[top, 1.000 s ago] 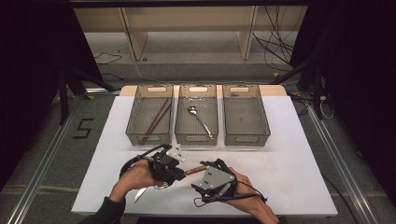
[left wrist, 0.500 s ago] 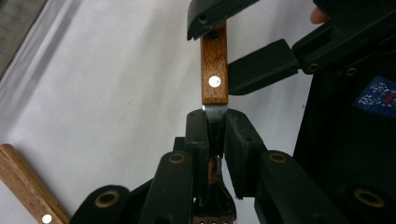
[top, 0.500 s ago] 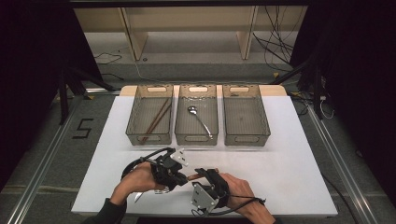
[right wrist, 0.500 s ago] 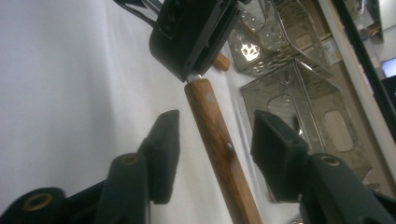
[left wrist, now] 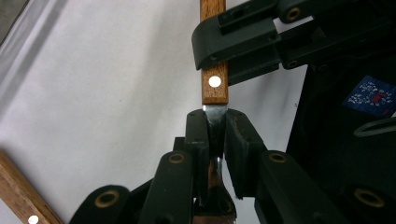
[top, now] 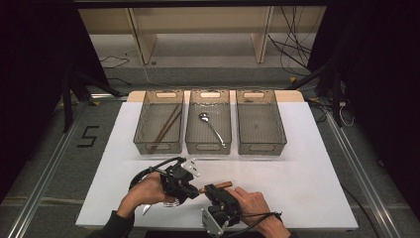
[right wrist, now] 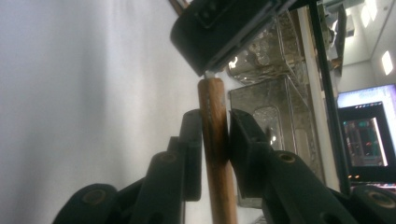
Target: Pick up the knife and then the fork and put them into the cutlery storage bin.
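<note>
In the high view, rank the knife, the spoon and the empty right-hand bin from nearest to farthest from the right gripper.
1. Knife: its wooden handle sits between the right gripper jaws.
2. Spoon: middle bin, straight beyond.
3. Empty bin: far right, slightly farther than the spoon.

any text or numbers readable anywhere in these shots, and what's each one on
"5": large dark digit on the grey floor left of the table.
Blue sticker on the black gripper body in the left gripper view: print too blurred to read.
Lit monitor at the right edge of the right gripper view: content too small to read.
</note>
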`<action>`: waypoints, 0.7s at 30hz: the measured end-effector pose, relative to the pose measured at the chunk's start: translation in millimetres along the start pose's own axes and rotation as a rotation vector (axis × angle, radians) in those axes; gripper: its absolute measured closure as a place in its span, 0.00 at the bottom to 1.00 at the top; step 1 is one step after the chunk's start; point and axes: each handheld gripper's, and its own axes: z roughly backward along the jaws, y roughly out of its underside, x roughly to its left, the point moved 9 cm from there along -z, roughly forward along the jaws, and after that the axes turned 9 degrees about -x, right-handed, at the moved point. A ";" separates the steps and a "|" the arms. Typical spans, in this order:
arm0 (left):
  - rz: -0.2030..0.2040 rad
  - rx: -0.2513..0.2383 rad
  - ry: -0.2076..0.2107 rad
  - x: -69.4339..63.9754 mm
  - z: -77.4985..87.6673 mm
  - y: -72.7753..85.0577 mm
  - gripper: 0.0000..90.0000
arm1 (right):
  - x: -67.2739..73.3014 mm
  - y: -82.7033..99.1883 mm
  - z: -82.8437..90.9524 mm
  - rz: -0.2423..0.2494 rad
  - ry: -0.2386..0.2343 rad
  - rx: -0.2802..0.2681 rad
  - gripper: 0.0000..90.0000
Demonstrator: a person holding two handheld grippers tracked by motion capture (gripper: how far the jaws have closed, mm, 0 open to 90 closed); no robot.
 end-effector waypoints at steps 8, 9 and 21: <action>0.040 -0.005 0.015 0.9 1.1 0.5 0.87 | 0.2 -1.3 -0.4 0.080 0.008 -0.010 0.88; 0.045 -0.006 0.014 1.7 1.9 0.5 0.86 | 0.7 -1.4 -0.2 0.079 0.010 -0.007 0.89; 0.133 -0.169 -0.091 24.4 34.8 -6.2 0.53 | -3.6 9.8 1.4 0.073 0.008 0.026 0.90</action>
